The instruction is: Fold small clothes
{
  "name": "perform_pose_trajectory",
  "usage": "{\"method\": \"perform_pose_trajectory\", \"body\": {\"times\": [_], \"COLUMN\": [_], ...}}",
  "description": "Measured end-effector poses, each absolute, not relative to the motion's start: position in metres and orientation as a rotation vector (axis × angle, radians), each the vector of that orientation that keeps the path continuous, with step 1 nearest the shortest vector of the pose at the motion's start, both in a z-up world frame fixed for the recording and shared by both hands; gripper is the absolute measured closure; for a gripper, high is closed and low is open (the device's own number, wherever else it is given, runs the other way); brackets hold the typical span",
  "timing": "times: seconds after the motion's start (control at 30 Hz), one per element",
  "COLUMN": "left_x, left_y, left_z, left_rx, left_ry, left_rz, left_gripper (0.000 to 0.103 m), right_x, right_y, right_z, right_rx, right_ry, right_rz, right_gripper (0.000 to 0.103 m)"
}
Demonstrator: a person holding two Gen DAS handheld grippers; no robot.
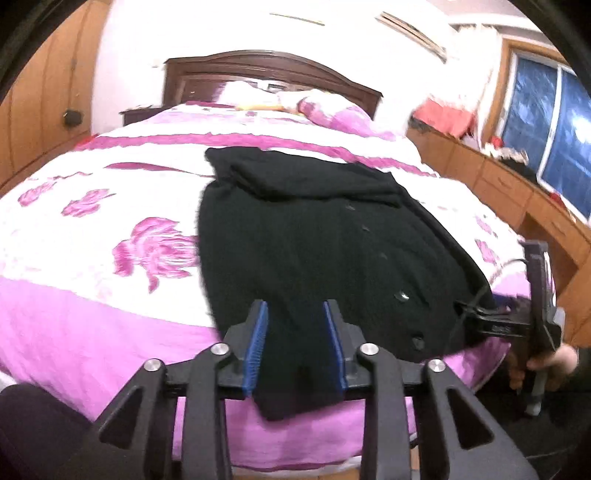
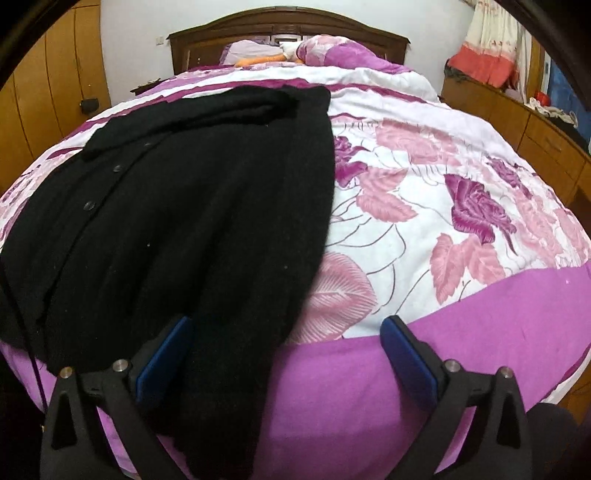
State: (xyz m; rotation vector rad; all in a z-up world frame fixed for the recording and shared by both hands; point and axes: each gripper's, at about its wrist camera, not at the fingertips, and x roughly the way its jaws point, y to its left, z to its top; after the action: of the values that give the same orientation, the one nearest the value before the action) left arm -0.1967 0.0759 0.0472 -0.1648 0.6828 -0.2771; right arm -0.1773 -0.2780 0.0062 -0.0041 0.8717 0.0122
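Note:
A black buttoned cardigan (image 1: 314, 236) lies flat on the bed, sleeves folded across its top, hem at the near edge. It also shows in the right wrist view (image 2: 192, 206). My left gripper (image 1: 295, 314) has its blue pads on either side of the left hem corner, which hangs between them; the jaws are narrowed but a gap shows. My right gripper (image 2: 288, 328) is open wide at the cardigan's right hem corner, fabric lying against its left pad (image 2: 166, 354). The right gripper also shows in the left wrist view (image 1: 480, 317) at the cardigan's right edge.
The bed (image 2: 443, 206) has a pink and purple floral cover. A dark headboard (image 2: 288, 26) and pillows are at the far end. Wooden cabinets (image 1: 517, 184) run along the right, a wooden wardrobe (image 1: 40, 96) on the left.

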Motion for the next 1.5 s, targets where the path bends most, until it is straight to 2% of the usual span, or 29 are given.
{"method": "perform_pose_trajectory", "body": {"times": [0.23, 0.43, 0.6, 0.83, 0.9, 0.93, 0.97, 1.0, 1.07, 1.2, 1.33, 1.5], "left_x": [-0.168, -0.166, -0.171, -0.160, -0.157, -0.156, -0.156, -0.156, -0.154, -0.157, -0.160, -0.158], "left_y": [0.140, 0.171, 0.169, 0.127, 0.113, 0.107, 0.102, 0.100, 0.099, 0.095, 0.101, 0.105], "left_z": [0.005, -0.018, -0.036, -0.051, -0.052, -0.051, -0.052, -0.053, -0.056, -0.057, -0.061, -0.062], "left_rx": [-0.502, -0.807, -0.953, -1.042, -0.995, -0.952, -0.918, -0.926, -0.961, -0.956, -1.028, -1.053], "left_ry": [0.849, 0.869, 0.877, 0.944, 0.994, 1.016, 1.048, 1.061, 1.072, 1.061, 1.043, 1.066], "left_rz": [-0.254, -0.343, -0.395, -0.529, -0.554, -0.548, -0.542, -0.548, -0.559, -0.515, -0.563, -0.603], "left_gripper": [0.076, 0.075, 0.075, 0.075, 0.081, 0.095, 0.102, 0.102, 0.103, 0.103, 0.103, 0.103], "right_x": [-0.196, -0.204, -0.207, -0.205, -0.206, -0.207, -0.208, -0.209, -0.215, -0.217, -0.227, -0.229], "right_y": [-0.299, -0.299, -0.308, -0.320, -0.322, -0.321, -0.320, -0.318, -0.316, -0.311, -0.304, -0.305], "right_z": [0.022, 0.017, 0.014, -0.005, -0.008, -0.010, -0.011, -0.012, -0.015, -0.017, -0.014, -0.009], "right_rx": [0.149, 0.109, 0.157, 0.440, 0.493, 0.518, 0.528, 0.539, 0.575, 0.609, 0.604, 0.624], "right_ry": [0.826, 0.852, 0.857, 0.944, 0.947, 0.947, 0.946, 0.946, 0.945, 0.930, 0.912, 0.867], "right_rz": [0.082, 0.022, -0.016, 0.135, 0.160, 0.168, 0.177, 0.190, 0.203, 0.149, 0.102, 0.106], "right_gripper": [0.002, 0.003, 0.003, 0.001, 0.001, 0.001, 0.002, 0.003, 0.010, 0.018, 0.033, 0.037]}}
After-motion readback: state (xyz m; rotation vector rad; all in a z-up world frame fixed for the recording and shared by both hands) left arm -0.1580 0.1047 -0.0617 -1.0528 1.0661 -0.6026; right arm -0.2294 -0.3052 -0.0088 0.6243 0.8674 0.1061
